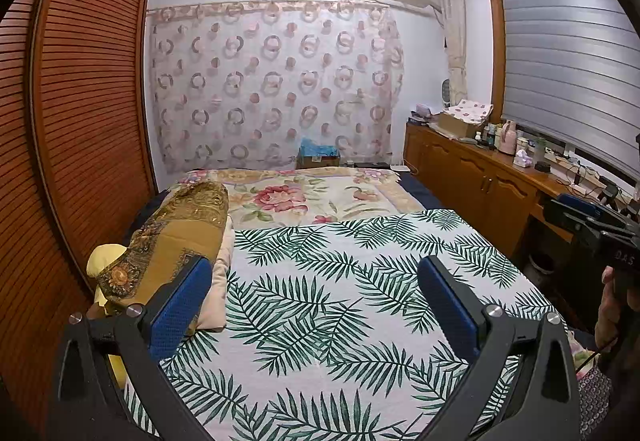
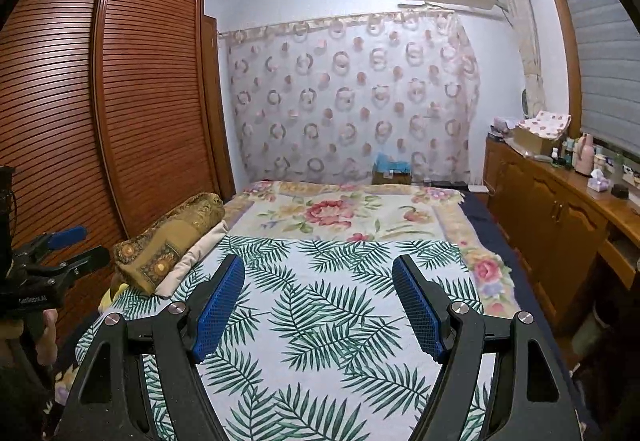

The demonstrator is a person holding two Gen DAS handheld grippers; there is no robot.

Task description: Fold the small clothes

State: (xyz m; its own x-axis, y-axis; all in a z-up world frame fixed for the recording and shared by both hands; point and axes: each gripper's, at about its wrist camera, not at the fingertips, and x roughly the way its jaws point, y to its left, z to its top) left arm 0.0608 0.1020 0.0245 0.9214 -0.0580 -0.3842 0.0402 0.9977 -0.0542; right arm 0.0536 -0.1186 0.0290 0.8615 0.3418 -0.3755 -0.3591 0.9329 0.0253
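No small garment shows in either view. A white cloth with green palm leaves (image 1: 340,301) lies spread flat on the bed, also in the right wrist view (image 2: 332,321). My left gripper (image 1: 314,281) is open and empty, held above this cloth. My right gripper (image 2: 319,281) is open and empty above the same cloth. The right gripper shows at the right edge of the left wrist view (image 1: 592,225), and the left gripper shows at the left edge of the right wrist view (image 2: 60,245).
A gold patterned bolster (image 1: 176,233) on a cream cushion lies at the bed's left side. A floral blanket (image 1: 304,197) covers the far half. A slatted wooden wardrobe (image 1: 88,113) stands left; a wooden sideboard (image 1: 480,177) with bottles stands right.
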